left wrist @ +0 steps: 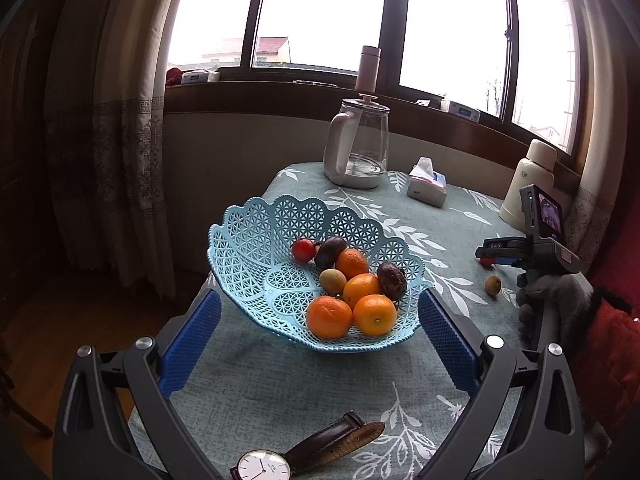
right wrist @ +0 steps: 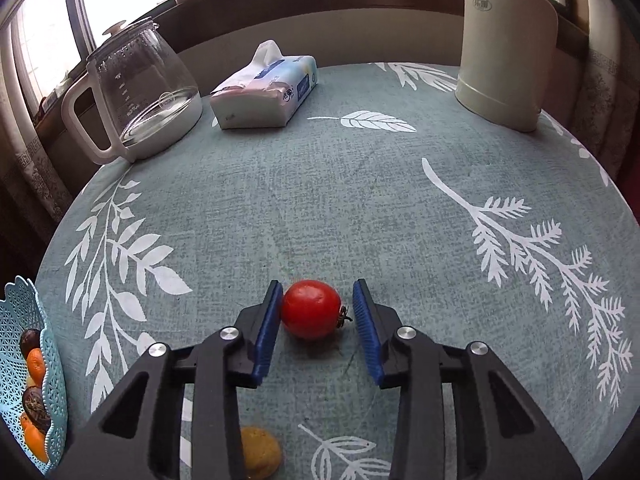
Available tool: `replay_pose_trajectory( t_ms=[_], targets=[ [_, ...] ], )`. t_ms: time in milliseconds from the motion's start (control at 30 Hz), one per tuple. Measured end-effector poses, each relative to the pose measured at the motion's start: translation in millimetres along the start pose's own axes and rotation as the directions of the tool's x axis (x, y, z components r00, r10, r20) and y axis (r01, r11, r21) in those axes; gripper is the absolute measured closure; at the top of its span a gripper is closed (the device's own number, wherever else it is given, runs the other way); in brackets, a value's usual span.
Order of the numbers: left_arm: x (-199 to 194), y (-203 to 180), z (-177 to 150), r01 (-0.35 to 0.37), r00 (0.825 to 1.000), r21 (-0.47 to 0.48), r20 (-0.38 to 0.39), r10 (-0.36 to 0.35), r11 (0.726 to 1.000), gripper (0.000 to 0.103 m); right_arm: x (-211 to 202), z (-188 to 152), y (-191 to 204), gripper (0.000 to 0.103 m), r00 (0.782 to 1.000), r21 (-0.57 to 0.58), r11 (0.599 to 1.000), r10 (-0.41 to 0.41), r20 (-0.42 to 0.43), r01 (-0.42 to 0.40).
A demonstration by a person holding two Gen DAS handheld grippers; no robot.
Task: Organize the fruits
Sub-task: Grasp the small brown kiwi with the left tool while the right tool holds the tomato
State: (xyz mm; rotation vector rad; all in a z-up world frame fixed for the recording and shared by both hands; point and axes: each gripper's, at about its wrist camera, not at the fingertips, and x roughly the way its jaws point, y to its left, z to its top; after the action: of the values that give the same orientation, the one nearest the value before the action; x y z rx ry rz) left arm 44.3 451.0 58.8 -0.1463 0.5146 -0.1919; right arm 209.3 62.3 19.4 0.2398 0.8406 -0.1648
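2 fruits lay loose on the cloth (right wrist: 320, 208) at this point: a tomato (right wrist: 311, 309) and a small yellow-brown fruit (right wrist: 260, 453). Your right gripper (right wrist: 316, 320) was the nearer tool by far. The tomato sat directly between its 2 blue pads, on the cloth. The left pad (right wrist: 267, 332) touched or nearly touched the tomato's side; the right pad stood just clear of the stem end. The jaws were therefore released, not yet clamped. The tomato's stem pointed right, toward the right pad, so its long axis ran across the jaw gap. Closing looked likely to press on the stem, which could roll the fruit.

The basket (left wrist: 256, 240) lay to the left of the tomato, well apart, at the table's left side. It already held 4 oranges (left wrist: 329, 317) and several other fruits. Your left gripper (left wrist: 320, 344) hung spread wide before the basket, gripping nothing. The yellow-brown fruit lay nearer you than the tomato, beneath the right gripper's body.
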Motion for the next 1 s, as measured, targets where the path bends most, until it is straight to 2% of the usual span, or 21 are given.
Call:
replay_pose_trajectory(
  t_ms=[167,267,433,633,733,867,1000],
  targets=[
    [4.6,-14.7,-1.3,0.007,1.0,0.04,-0.008,-0.007,0.999,0.003,-13.9,-11.8,-15.3,0.071,0.999,0.023,0.999,0.031,0.008,-0.031],
    [8.9,-32.3,-1.9,0.019,1.0,0.094,-0.013,-0.018,0.995,0.003,-29.5,-20.9,-31.3,0.071,0.999,0.034,0.999,0.031,0.031,-0.032],
    [13.2,-70.3,5.0,0.082,0.997,0.175,-0.023,-0.08,0.981,0.003,-55.4,-38.9,-57.9,0.071,0.997,-0.003,1.0,0.001,0.074,-0.001],
    [23.4,-119.9,13.5,0.16,0.987,0.249,-0.049,-0.152,0.955,0.003,-78.4,-56.7,-90.6,0.071,0.994,0.005,1.0,-0.009,0.111,0.009],
    [35.7,-145.3,14.2,0.199,0.979,0.263,-0.093,-0.18,0.944,0.003,-83.8,-61.2,-101.0,0.071,0.992,0.021,1.0,-0.008,0.129,0.005],
    [58.9,-173.3,15.7,0.247,0.965,0.233,-0.151,-0.216,0.94,0.003,-83.0,-64.3,-108.5,0.071,0.99,0.045,0.999,0.017,0.139,-0.023],
    [84.6,-195.2,14.6,0.254,0.958,0.216,-0.191,-0.214,0.943,0.008,-86.9,-64.1,-113.1,0.071,0.987,0.062,0.997,0.038,0.154,-0.048]
  ],
)
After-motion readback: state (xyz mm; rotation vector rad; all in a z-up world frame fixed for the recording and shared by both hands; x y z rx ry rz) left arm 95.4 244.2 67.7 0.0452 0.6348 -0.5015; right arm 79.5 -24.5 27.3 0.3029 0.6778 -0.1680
